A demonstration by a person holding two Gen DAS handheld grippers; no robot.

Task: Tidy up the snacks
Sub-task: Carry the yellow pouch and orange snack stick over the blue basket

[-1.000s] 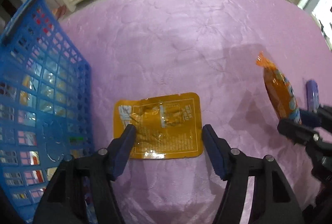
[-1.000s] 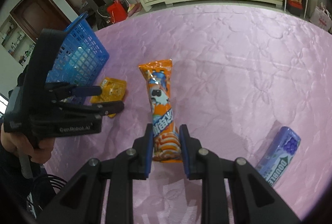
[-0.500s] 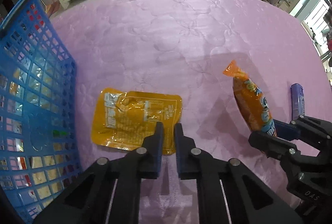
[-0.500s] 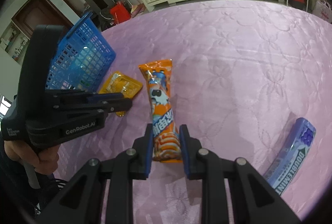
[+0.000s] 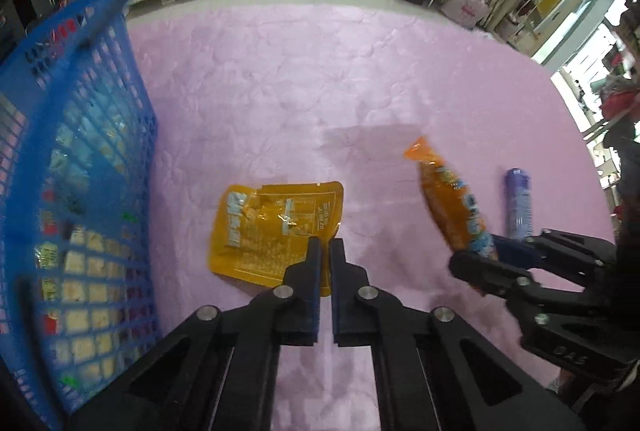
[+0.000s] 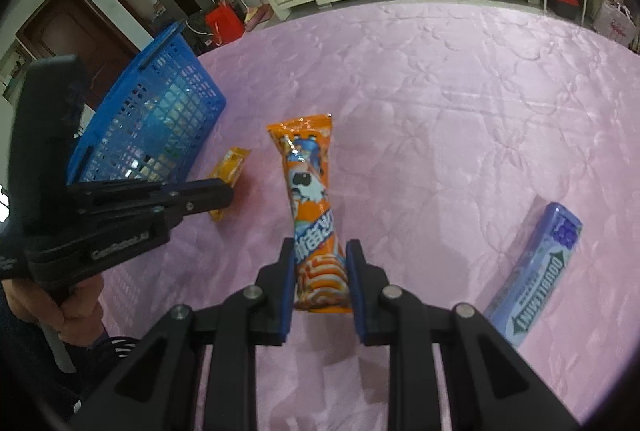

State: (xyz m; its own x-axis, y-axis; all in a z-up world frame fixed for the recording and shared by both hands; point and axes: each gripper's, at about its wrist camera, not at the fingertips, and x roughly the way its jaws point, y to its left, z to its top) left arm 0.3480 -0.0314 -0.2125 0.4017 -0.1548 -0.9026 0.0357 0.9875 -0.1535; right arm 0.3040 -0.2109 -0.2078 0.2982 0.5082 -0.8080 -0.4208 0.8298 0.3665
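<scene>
Pink quilted fabric (image 5: 304, 79) covers the whole work surface, with a cream cabinet and cluttered shelves beyond its far edge. On the left stands a blue basket (image 5: 80, 159) whose lattice walls show several packets already inside, so part of the sorting looks done. Three snacks are outside it: a flat yellow pouch (image 5: 272, 227), a long orange wrapper (image 6: 310, 191) and a purple gum pack (image 6: 536, 271). The left gripper (image 5: 325, 259) has its jaws pressed nearly together on the near right corner of the yellow pouch, pinching its edge; most of the pouch spreads out ahead and to the left of the fingertips, just beside the basket wall, and whether it has left the fabric cannot be told from the left wrist view. In the right wrist view the pouch seems tilted, with one edge raised. The right gripper (image 6: 320, 259) is clamped on the lower end of the orange wrapper, which runs straight ahead from between the pads with its far end on or just above the cloth. The gum pack lies untouched to the right of that gripper, well apart from the basket. By this reading two items are in hand and one awaits pickup.
</scene>
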